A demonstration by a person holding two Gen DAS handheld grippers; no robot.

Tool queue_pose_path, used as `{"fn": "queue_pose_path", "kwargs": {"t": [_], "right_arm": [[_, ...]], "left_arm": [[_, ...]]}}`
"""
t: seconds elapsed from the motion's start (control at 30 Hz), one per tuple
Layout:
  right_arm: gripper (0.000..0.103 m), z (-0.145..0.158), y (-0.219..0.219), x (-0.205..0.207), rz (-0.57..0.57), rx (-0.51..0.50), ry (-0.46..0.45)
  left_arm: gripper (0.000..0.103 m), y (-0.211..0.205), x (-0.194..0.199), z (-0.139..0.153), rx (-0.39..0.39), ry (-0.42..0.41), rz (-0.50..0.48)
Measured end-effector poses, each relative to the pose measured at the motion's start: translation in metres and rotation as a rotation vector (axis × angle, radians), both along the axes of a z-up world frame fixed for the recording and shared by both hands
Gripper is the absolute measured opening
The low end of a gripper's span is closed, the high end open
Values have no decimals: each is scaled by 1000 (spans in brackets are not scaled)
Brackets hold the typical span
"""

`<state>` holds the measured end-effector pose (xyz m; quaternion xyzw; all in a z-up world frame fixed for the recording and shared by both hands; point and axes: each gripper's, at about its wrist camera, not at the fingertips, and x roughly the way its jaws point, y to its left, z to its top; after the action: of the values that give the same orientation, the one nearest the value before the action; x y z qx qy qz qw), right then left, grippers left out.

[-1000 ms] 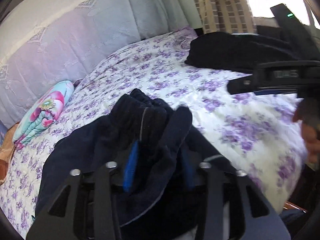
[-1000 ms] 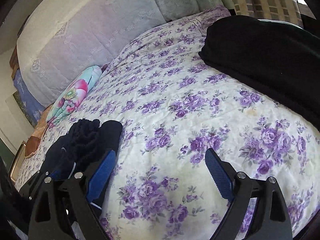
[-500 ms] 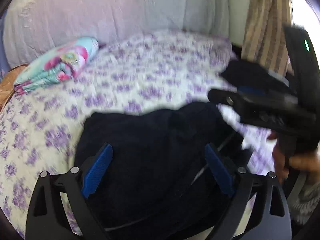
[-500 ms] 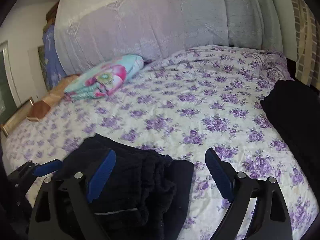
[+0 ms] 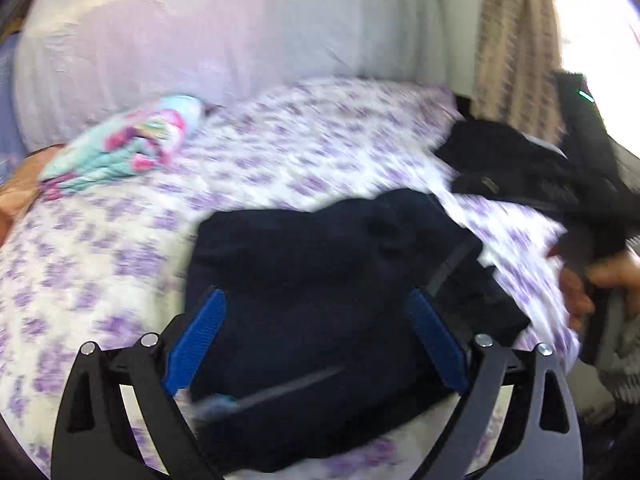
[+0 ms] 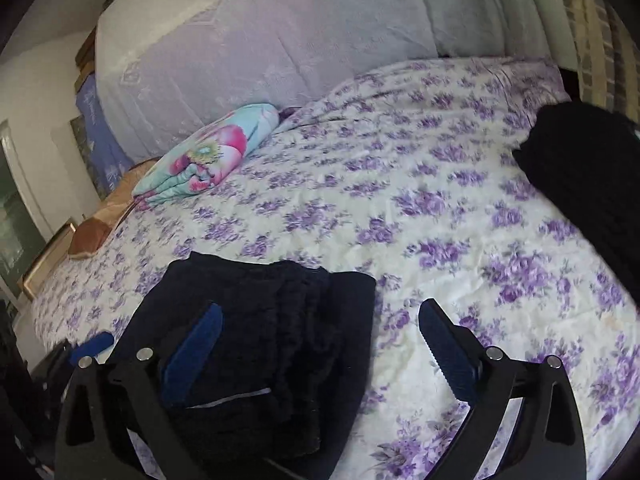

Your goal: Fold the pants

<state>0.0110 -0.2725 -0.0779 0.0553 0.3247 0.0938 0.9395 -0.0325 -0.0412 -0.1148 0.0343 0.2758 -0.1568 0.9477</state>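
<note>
No text, label, brand, number or sign can be read anywhere in either wrist view at this moment.

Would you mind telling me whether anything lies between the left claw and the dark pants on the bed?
Nothing visible does. The left claw stands open directly over the folded dark pants, with only air between its pads and the cloth. The right claw, its jaws opening, is off to one side.
</note>
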Motion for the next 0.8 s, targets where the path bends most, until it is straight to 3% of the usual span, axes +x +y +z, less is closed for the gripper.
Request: {"fn": "queue_pose_path", "kwargs": {"t": [0.07,0.17,0.2,0.27,0.3,0.37,0.5,0.57,0.7,0.8], "right_arm": [[99,-8,15,-8,26,-94,11],[99,-55,23,-11,22,-192,135],[99,-76,16,-13,24,-131,171],[99,-82,3,-19,21,-20,163],[99,-80,2,-19,29,-19,169],[99,-73,4,-21,31,-26,166],[99,-29,4,-24,47,23,65],[99,-1,7,-14,46,22,-3],[99,27,44,23,80,-91,-57],[99,10,68,53,113,-176,-2]], "left_arm": [[91,12,7,-2,-19,26,41],[93,21,26,-29,19,140,98],[97,25,32,-42,-5,188,95],[99,45,39,-57,-168,252,98],[99,51,43,-58,-214,289,91],[98,53,42,-55,-217,293,95],[97,58,22,-30,-175,167,114],[97,64,13,-18,-194,120,129],[97,77,15,-5,-221,105,169],[97,76,31,-20,-197,182,194]]}}
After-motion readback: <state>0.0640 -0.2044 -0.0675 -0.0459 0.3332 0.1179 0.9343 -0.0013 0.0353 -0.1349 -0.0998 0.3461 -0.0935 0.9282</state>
